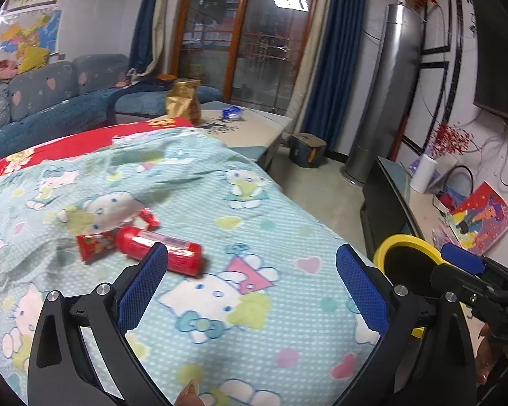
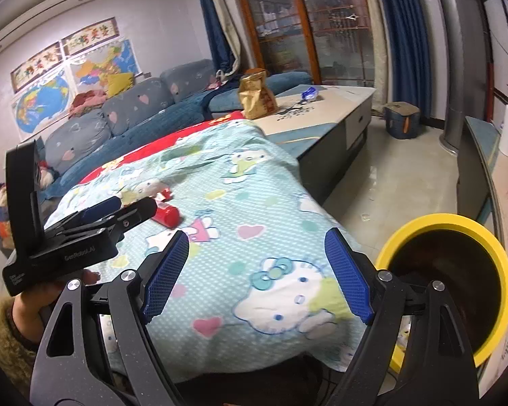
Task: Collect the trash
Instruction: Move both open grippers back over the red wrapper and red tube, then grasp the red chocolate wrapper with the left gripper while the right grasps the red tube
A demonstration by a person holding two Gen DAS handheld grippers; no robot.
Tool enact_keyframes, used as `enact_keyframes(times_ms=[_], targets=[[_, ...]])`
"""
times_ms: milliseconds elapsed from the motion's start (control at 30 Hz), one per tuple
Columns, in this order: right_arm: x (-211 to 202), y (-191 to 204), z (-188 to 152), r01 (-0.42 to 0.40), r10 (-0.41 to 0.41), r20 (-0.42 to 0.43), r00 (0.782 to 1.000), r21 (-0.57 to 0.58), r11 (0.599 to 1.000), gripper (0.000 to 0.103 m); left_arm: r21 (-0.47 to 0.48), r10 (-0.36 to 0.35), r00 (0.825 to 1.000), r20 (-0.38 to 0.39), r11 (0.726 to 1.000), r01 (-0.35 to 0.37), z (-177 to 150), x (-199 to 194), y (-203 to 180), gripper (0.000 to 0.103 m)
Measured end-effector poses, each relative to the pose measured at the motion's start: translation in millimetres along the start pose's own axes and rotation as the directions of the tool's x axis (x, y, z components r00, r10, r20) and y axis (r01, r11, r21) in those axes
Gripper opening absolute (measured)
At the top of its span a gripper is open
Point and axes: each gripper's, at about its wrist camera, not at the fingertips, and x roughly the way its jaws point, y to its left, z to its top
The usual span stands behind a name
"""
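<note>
Left wrist view: the left gripper (image 1: 252,270) hangs over a soft, dotted turquoise blanket (image 1: 260,203) printed with cartoon cats, its jaws spread wide with nothing between the ribbed blue pads. Just past the near-side finger lies a red bottle (image 1: 159,248), a smooth plastic cylinder on its side; its rounded cap end points away to the upper left, and its flat base points toward the yellow bin (image 1: 404,247). A flat, glossy red wrapper (image 1: 94,245) lies against the bottle's cap end, and a second small red wrapper (image 1: 149,218) sits just behind it, beside a rumpled fold of the blanket. The bin, round with a dark inside, stands off the blanket's right edge; the right gripper (image 1: 464,262) shows in front of it.

Right wrist view: the right gripper (image 2: 257,270) also has its jaws held wide apart and empty above the blanket (image 2: 254,196). The bottle (image 2: 167,216) lies far from the bin (image 2: 491,247), partly hidden by the left gripper (image 2: 118,208), whose jaw spread I cannot tell from here
</note>
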Motion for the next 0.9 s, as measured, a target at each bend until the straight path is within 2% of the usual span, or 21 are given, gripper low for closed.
enact_keyframes(times_ms=[367,667,900], targets=[[33,39,9,-0.062,0.058,-0.054,0.997,-0.075,0.995,0.075,-0.074,0.091,0.996,0.019,0.993,-0.09,6,-11,57,0.097],[82,71,14,-0.127,0.1,-0.154,0.983,-0.179,0.976,0.075,-0.145,0.175,0.984,-0.023,0.974,-0.176,5,-9,114,0.096],[131,93,15,-0.182,0.123,-0.247,0.961,-0.233,0.955,0.075,-0.222,0.166,0.983,-0.078,0.958,-0.18,-2,4,155,0.095]])
